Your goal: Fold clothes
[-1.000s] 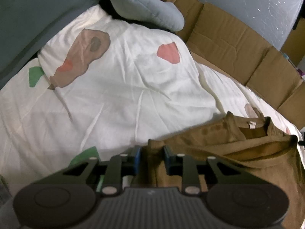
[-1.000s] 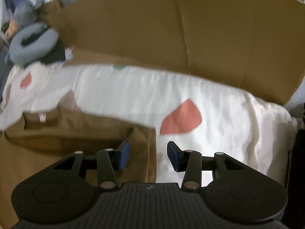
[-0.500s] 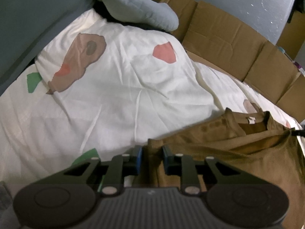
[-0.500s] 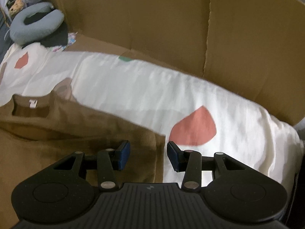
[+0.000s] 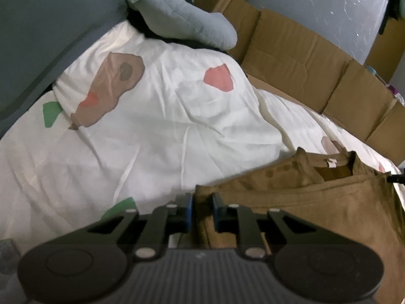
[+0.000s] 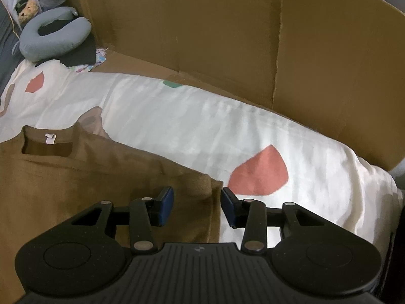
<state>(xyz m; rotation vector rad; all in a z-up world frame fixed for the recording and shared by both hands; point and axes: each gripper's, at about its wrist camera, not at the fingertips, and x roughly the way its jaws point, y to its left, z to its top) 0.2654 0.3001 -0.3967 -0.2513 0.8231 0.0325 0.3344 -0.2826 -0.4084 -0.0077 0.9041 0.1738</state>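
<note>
A brown T-shirt [image 5: 316, 202] lies folded on a white bed sheet [image 5: 152, 126], its neck label toward the far side. My left gripper [image 5: 202, 209] is shut on the shirt's left edge, with brown cloth between its blue pads. In the right wrist view the same shirt [image 6: 76, 182] fills the lower left. My right gripper [image 6: 197, 206] is open over the shirt's right edge, and one pad sits above the cloth and the other above the sheet [image 6: 227, 131].
A cardboard wall [image 6: 253, 38] stands along the far side of the bed and also shows in the left wrist view [image 5: 316, 58]. A grey neck pillow [image 6: 53, 38] lies at the far left corner. A dark grey headboard [image 5: 38, 38] borders the left.
My right gripper has moved left and down along the shirt's right edge and stays open. My left gripper keeps its hold and has shifted slightly toward me.
</note>
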